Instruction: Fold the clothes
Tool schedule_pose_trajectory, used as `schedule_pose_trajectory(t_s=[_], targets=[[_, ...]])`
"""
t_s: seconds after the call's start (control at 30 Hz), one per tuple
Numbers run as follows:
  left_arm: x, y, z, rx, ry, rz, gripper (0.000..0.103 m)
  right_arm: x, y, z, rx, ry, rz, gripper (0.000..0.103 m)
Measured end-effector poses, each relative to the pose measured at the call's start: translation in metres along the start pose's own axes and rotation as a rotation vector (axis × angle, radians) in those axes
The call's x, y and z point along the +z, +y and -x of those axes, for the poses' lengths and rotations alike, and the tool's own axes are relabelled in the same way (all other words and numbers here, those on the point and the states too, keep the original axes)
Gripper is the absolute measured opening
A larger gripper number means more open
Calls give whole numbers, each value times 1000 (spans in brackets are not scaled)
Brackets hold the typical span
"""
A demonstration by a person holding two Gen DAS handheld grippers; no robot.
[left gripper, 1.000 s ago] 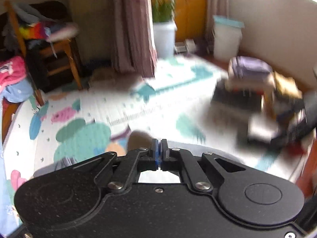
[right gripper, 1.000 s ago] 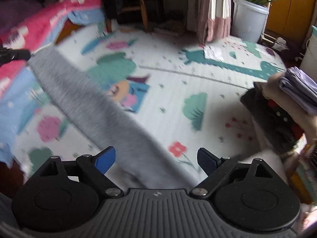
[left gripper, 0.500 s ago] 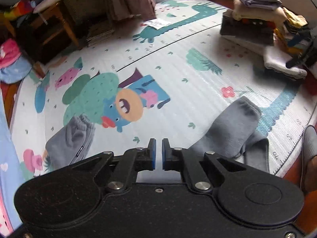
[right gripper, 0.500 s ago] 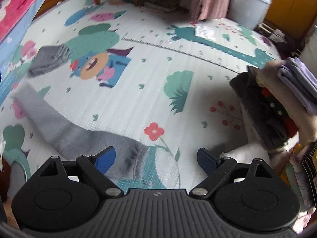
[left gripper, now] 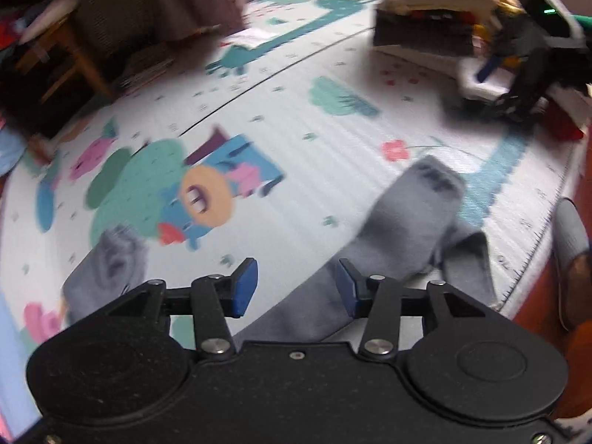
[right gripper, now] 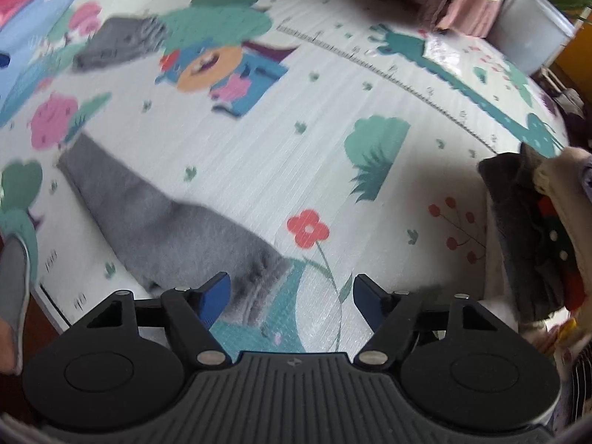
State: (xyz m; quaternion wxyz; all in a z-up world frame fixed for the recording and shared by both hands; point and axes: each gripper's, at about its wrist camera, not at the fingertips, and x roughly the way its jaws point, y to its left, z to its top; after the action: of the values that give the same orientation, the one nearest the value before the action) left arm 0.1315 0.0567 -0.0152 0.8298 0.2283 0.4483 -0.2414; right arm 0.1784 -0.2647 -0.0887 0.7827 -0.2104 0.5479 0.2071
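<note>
A: Where's the garment?
B: Grey sweatpants (right gripper: 155, 218) lie spread on the play mat (right gripper: 370, 85) on the floor. One leg runs diagonally across the near part of the mat, with its ribbed cuff just ahead of the right claw (right gripper: 290, 296). The other cuff lies bunched far left by the green cartoon print.

A: Right claw status?
B: Open, jaws closing. Pads aren't pressing on anything. The cuff edge sits just beside the left pad, and bare mat shows between the pads.

A: Left claw?
B: Left claw (left gripper: 294, 288) is open, jaws opening. Grey fabric runs under it from the lower middle up to the right, but the pads stand clear of it. It grips nothing.

A: Same pants in the left view?
B: Yes, sweatpants (left gripper: 410, 222) with one cuff up right near the red flower print and the bunched cuff low on the left. The frame is motion-blurred, so fine folds are unreadable.

A: Anything else nearby?
B: A stack of folded clothes (right gripper: 536, 229) sits at the mat's right edge. In the left view the same stack (left gripper: 425, 18) shows top right, with the right claw in front of it. A grey slipper (left gripper: 569, 251) is at the mat's near edge.
</note>
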Motion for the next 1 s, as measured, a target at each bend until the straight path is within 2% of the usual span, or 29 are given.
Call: schedule_pose_trajectory(t_s=[0.13, 0.37, 0.47, 0.57, 0.7, 0.9, 1.0], targets=[[11, -21, -20, -53, -23, -82, 46, -9, 1, -26, -2, 71, 50, 68], [35, -55, -72, -104, -33, -212, 47, -28, -7, -60, 25, 146, 71, 68], [51, -69, -95, -164, -42, -241, 50, -36, -15, -68, 31, 164, 55, 69], [65, -85, -113, -218, -42, -293, 52, -42, -23, -73, 53, 150, 21, 69], [78, -99, -132, -274, -44, -357, 53, -47, -27, -79, 128, 119, -14, 69], [86, -105, -177, -313, -4, -395, 53, -50, -18, -97, 206, 83, 11, 69], [84, -97, -198, -332, 11, -344, 53, -43, -22, -111, 222, 41, 1, 70]])
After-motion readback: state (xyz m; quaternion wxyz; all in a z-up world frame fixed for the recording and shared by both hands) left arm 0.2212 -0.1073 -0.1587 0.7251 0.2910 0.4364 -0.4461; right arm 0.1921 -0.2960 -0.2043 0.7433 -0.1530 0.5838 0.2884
